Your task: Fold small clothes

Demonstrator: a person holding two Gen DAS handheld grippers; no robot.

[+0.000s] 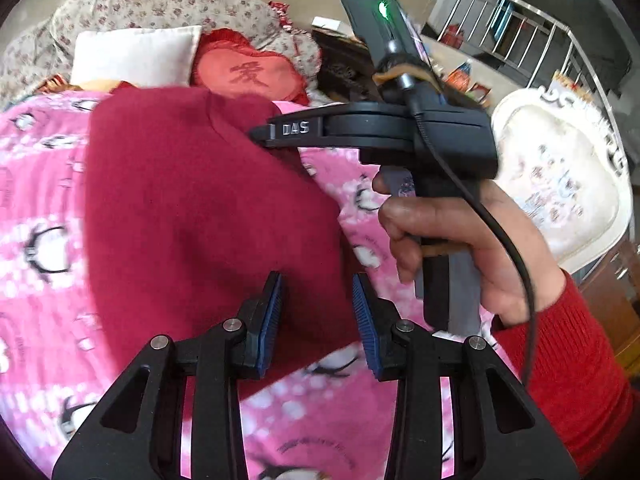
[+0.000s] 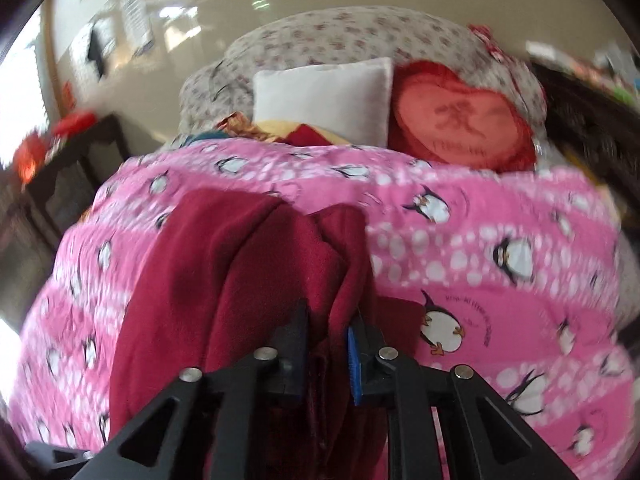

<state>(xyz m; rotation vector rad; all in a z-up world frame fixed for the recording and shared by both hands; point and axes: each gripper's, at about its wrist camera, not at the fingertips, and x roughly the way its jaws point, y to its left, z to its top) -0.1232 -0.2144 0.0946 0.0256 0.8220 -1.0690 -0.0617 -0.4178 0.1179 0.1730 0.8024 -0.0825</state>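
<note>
A dark red knitted garment (image 1: 192,208) lies on a pink penguin-print quilt (image 1: 36,240). My left gripper (image 1: 318,320) is open above the garment's near edge, holding nothing. The right gripper (image 1: 260,134) reaches in from the right, its tip at the garment's far right edge. In the right wrist view my right gripper (image 2: 328,344) is shut on a bunched fold of the red garment (image 2: 224,280), which drapes left over the quilt (image 2: 480,248).
A white pillow (image 2: 324,96), a red heart cushion (image 2: 460,124) and a floral bolster (image 2: 360,32) lie at the bed's head. A white upholstered headboard (image 1: 560,184) and a metal rail (image 1: 520,28) stand to the right. A dark cabinet (image 2: 68,184) stands left.
</note>
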